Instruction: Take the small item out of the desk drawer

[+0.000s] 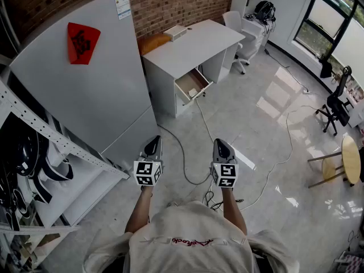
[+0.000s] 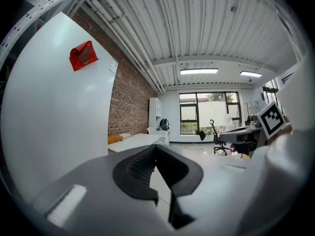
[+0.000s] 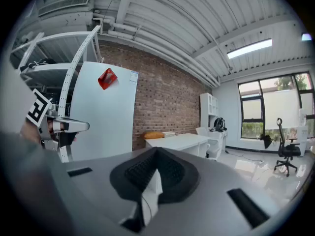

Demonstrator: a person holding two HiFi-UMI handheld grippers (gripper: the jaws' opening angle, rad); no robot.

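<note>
Far across the floor point(image 1: 250, 124), the table's point(image 1: 193, 44) open drawer point(image 1: 192, 85) lies straight ahead, well apart from the left hand-held gripper point(image 1: 152, 146) and right hand-held gripper point(image 1: 223, 148), both closed and empty, neither clearly nearer.

Desk drawer point(image 1: 192, 85) open (wood-lined inside).

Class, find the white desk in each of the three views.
Head view: desk upper centre, a drawer open.
Left gripper view: desk small, left of centre.
Right gripper view: desk at centre.
Shared landmark: brick wall behind it.
</note>
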